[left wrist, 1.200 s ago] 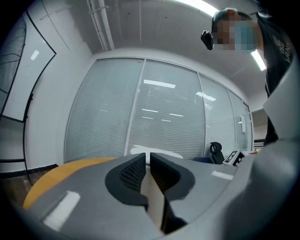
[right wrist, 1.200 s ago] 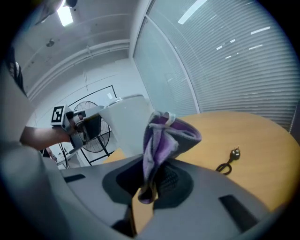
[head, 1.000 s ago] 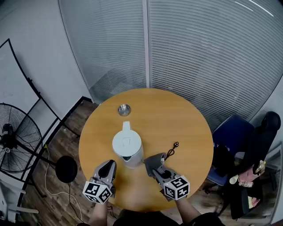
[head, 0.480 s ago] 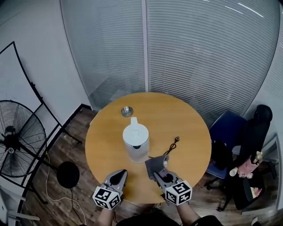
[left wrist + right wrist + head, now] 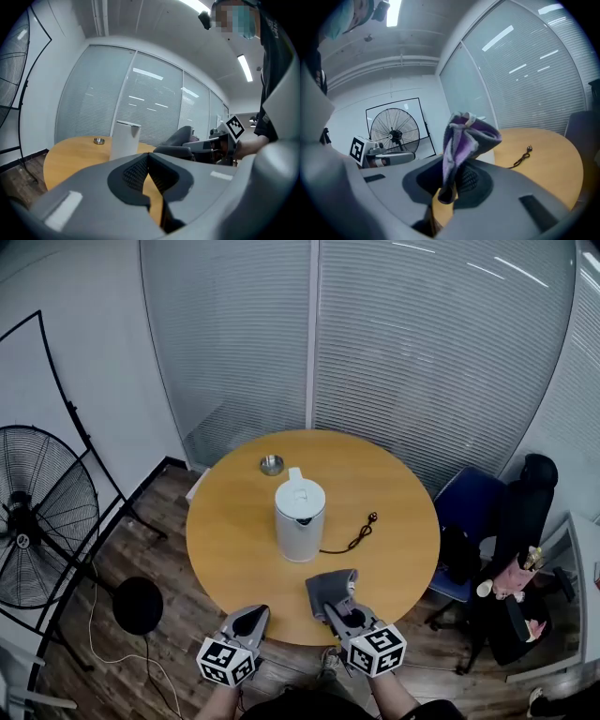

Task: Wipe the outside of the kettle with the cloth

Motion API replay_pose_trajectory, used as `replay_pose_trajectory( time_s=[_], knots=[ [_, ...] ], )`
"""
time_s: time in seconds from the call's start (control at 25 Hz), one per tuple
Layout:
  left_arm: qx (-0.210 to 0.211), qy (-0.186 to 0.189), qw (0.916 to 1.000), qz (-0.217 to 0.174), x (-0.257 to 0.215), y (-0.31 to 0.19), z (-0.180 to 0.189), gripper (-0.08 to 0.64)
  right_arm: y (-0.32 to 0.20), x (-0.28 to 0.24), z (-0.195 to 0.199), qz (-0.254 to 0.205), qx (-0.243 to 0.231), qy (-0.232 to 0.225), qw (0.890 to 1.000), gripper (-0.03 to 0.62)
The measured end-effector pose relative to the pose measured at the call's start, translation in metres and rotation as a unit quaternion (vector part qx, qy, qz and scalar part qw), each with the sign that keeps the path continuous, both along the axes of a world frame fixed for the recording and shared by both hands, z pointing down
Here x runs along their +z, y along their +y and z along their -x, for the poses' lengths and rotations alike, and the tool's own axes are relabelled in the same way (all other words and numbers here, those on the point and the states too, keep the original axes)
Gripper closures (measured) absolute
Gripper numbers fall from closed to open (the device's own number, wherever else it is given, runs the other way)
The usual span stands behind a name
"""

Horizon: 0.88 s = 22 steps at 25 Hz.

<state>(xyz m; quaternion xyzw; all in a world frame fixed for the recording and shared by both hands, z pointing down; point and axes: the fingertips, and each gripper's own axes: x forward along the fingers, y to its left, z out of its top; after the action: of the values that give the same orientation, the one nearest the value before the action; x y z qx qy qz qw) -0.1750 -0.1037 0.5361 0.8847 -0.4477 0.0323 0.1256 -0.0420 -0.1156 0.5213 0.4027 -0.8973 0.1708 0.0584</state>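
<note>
the white kettle [image 5: 300,519] stands upright near the middle of the round wooden table [image 5: 234,531], lid on, well apart from both grippers. its black power cord [image 5: 354,540] lies loose at the kettle's 3 o'clock, and a small metal dish [image 5: 272,464] sits at its 11 o'clock near the far rim. at the table's 6 o'clock edge the right gripper [image 5: 339,607] has its jaws clamped on the grey-purple cloth [image 5: 330,587], which bunches up beyond the tips. the left gripper [image 5: 251,615], at 7 o'clock just off the rim, has jaws that have just closed together with nothing between them.
</note>
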Motion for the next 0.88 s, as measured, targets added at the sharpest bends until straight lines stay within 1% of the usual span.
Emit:
replay_pose_trajectory(
  time_s=[0.28,0.48,0.88],
  knots=[
    [0.004,0.004,1.0000,0.007,0.009,0.035,0.010,0.549,0.036,-0.002,0.012,-0.007,0.015,0.008,1.000,0.551],
    [0.004,0.008,0.9998,0.019,0.015,0.052,0.016,0.549,0.052,0.000,0.015,-0.004,0.022,0.004,1.000,0.551],
    [0.006,0.012,0.9998,0.017,0.020,0.064,0.015,0.549,0.066,0.011,0.015,0.004,0.023,0.016,1.000,0.551]
  ],
)
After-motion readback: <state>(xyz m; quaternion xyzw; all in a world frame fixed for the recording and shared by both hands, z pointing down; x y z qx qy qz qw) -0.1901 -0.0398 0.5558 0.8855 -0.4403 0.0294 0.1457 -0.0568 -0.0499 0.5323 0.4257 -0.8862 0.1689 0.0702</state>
